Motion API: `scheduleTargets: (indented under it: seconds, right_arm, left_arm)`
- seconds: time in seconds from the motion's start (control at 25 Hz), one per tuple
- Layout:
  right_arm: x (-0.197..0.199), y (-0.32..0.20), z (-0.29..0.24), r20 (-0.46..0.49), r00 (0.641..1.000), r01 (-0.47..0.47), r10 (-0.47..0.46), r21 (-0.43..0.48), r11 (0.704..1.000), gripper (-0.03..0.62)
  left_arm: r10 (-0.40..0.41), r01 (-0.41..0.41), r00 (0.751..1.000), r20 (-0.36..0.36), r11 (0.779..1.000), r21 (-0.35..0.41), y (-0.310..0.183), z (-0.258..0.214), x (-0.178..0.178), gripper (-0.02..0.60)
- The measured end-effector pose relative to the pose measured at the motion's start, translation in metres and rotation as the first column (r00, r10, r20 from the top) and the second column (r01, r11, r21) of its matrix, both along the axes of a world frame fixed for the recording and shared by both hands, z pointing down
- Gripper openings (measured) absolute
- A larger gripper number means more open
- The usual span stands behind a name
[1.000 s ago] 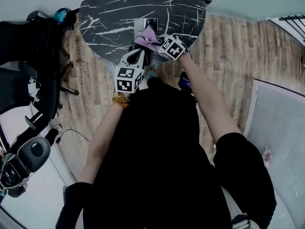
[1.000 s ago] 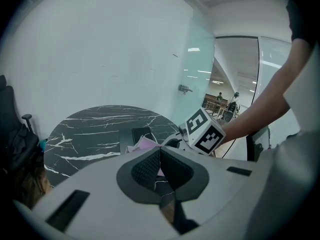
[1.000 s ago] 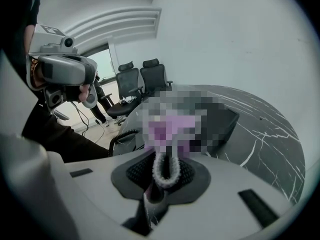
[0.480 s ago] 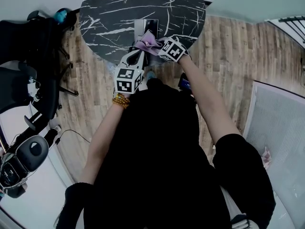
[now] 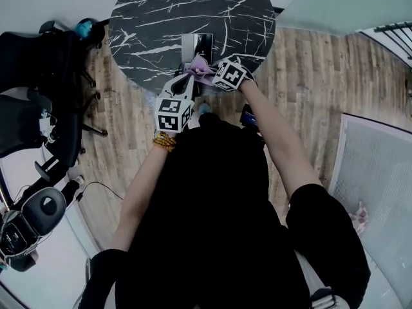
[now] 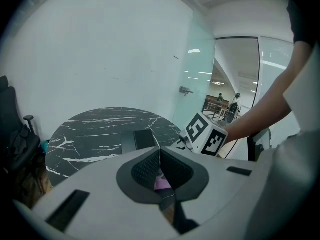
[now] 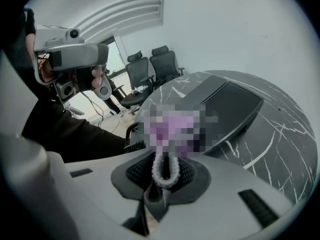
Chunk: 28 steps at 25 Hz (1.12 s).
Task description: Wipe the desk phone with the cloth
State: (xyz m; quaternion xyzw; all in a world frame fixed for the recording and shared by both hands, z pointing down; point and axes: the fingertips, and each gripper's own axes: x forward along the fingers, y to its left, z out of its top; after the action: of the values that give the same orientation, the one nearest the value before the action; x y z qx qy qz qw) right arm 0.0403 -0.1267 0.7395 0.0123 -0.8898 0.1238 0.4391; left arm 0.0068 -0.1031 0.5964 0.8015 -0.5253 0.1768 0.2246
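The desk phone (image 5: 197, 45) is a dark flat unit on the round black marble table (image 5: 148, 18); it also shows in the left gripper view (image 6: 141, 139) and the right gripper view (image 7: 227, 108). A purple cloth (image 5: 200, 65) sits bunched at the phone's near end. My right gripper (image 7: 164, 170) is shut on a fold of the cloth (image 7: 172, 129), just short of the phone. My left gripper (image 6: 159, 154) is shut with its pads together and hovers at the table's near edge. A sliver of purple (image 6: 161, 183) shows below its jaws.
Black office chairs (image 5: 38, 76) stand on the wooden floor to the left of the table. More chairs (image 7: 150, 66) and a cable show beyond the table. A white panel (image 5: 380, 166) lies on the floor at the right. A white wall and glass partition (image 6: 200, 69) lie behind the table.
The right gripper and the cloth have drifted slightly toward the table's near edge. The left gripper stays beside them, still shut.
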Motion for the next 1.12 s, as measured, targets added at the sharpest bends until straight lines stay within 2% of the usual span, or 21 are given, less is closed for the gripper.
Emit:
scheduleTargets:
  seconds: [0.12,0.2,0.32,0.4,0.48,0.56,0.68,0.76,0.8,0.88,1.12]
  right_arm:
    - [0.002,0.011,-0.006,-0.035,0.999,0.036,-0.039,-0.090,0.995,0.055]
    - [0.001,0.008,-0.022,0.009,1.000,-0.001,0.002,-0.128,0.992,0.055]
    - [-0.003,-0.013,-0.064,0.140,0.985,-0.085,0.097,-0.090,0.992,0.055]
    - [-0.005,-0.029,-0.100,0.248,0.957,-0.150,0.147,-0.005,0.989,0.055]
    - [-0.004,-0.044,-0.141,0.380,0.904,-0.253,0.195,0.110,0.961,0.055]
    - [-0.002,-0.050,-0.184,0.525,0.818,-0.383,0.235,0.192,0.904,0.055]
    - [0.001,-0.045,-0.226,0.676,0.682,-0.546,0.279,0.218,0.809,0.055]
    - [0.001,-0.040,-0.233,0.714,0.626,-0.613,0.313,0.202,0.764,0.055]
    - [0.001,-0.036,-0.230,0.718,0.616,-0.629,0.324,0.201,0.751,0.055]
    - [0.000,-0.025,-0.221,0.707,0.628,-0.627,0.325,0.213,0.750,0.055]
    - [-0.024,0.010,-0.210,0.680,0.696,-0.513,0.231,0.246,0.823,0.054]
  left_arm:
    - [-0.009,0.009,1.000,-0.002,1.000,0.011,-0.002,-0.003,-0.001,0.014]
    - [-0.019,0.019,1.000,-0.006,0.999,0.027,-0.003,-0.006,-0.003,0.014]
    - [-0.038,0.038,0.999,-0.006,0.998,0.051,-0.007,-0.008,-0.008,0.014]
    - [-0.050,0.050,0.999,-0.004,0.996,0.079,-0.010,-0.012,-0.011,0.014]
    - [-0.062,0.061,0.998,0.002,0.991,0.122,-0.014,-0.021,-0.012,0.014]
    - [-0.070,0.068,0.997,0.009,0.983,0.170,-0.017,-0.033,-0.012,0.014]
    - [-0.088,0.081,0.996,0.017,0.969,0.235,-0.022,-0.050,-0.013,0.014]
    - [-0.100,0.089,0.995,0.027,0.958,0.272,-0.024,-0.060,-0.015,0.014]
    - [-0.103,0.088,0.994,0.036,0.954,0.285,-0.024,-0.063,-0.016,0.014]
    - [-0.106,0.085,0.993,0.053,0.948,0.306,-0.023,-0.067,-0.016,0.014]
    - [-0.114,0.087,0.991,0.071,0.947,0.310,-0.014,-0.063,-0.019,0.014]
